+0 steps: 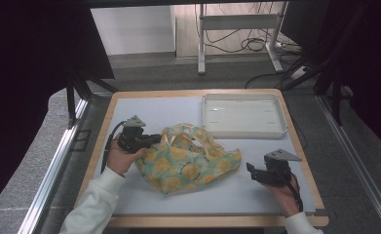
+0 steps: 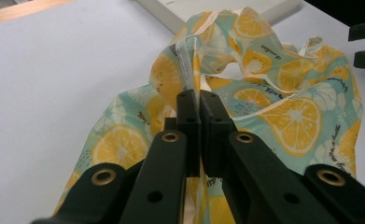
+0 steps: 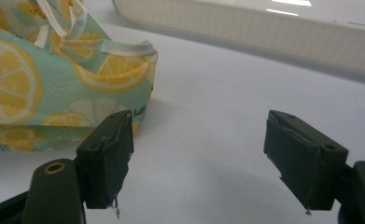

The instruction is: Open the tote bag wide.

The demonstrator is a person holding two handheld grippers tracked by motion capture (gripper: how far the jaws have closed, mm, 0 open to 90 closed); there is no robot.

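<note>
A table (image 1: 144,202) with a pale grey top and a wooden edge, seen from above. At the left of the frame a white sleeve (image 1: 93,207) leads up to the left hand (image 1: 122,158), which holds the left gripper (image 1: 156,139) level, pointing right toward the middle of the frame. Its fingers (image 2: 189,119) are pressed together on a raised fold at the left edge of a cloth bag (image 1: 190,163); in the left gripper view a thin strip of fabric stands pinched between them. The bag lies crumpled at the centre of the frame, pale green with yellow lemon slices, its light handles (image 1: 190,130) bunched on top.

In the upper right of the frame, just beyond the bag, sits a shallow white tray (image 1: 244,130); nothing lies in it.

At the lower right, the right hand (image 1: 285,192) holds the right gripper (image 1: 250,170) low over the table, pointing left at the bag's right corner and a little apart from it. Its fingers (image 3: 108,156) stand wide apart with only bare table between them; the bag's corner lies just beyond the left one in the right gripper view.
</note>
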